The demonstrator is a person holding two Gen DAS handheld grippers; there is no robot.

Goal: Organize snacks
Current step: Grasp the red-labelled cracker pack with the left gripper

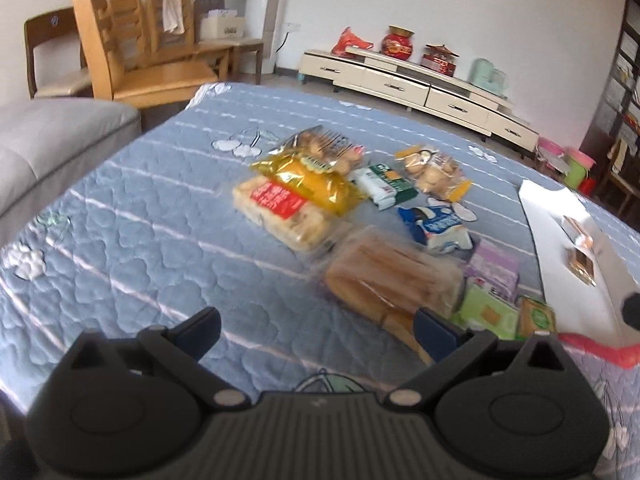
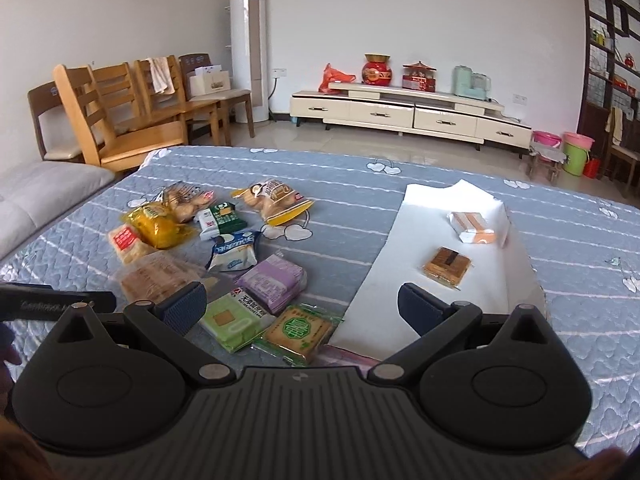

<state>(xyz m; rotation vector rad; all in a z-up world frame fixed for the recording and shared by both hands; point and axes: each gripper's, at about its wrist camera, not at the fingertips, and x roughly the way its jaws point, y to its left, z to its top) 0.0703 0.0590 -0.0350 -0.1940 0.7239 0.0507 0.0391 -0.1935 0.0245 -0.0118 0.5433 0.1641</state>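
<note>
**On the quilt: snacks heaped at left, two packs on the white sheet**

Across a blue quilt (image 2: 400, 184) lies a loose heap of snack packs, with a white sheet (image 2: 404, 248) spread to their right. Two packs rest on the sheet: a white-and-orange pack (image 2: 472, 226) at its far end and a brown wafer pack (image 2: 447, 266) nearer, apart from each other.

Within the heap, a yellow bag (image 2: 160, 226) lies across a red-label pack (image 2: 127, 243). Behind the bag sits a clear cookie bag (image 2: 186, 200), and a second cookie bag (image 2: 276, 202) lies to the right, apart from it. Between these two is a green-and-white pack (image 2: 220, 219). A blue-and-white pack (image 2: 234, 254) comes nearer, then a purple pack (image 2: 274, 280), a pale green pack (image 2: 236, 322) and a green-seal cracker pack (image 2: 298, 332), this last just beside the sheet's near corner. A clear bread bag (image 2: 158, 276) lies at the heap's near left.

The right gripper (image 2: 300, 308) hangs above the near packs with its jaws spread wide and nothing between them. The left gripper (image 1: 316, 326) is likewise wide apart and empty; its right finger (image 1: 434, 330) overlaps the bread bag in the left wrist view, though contact cannot be told. That view is blurred.
</note>
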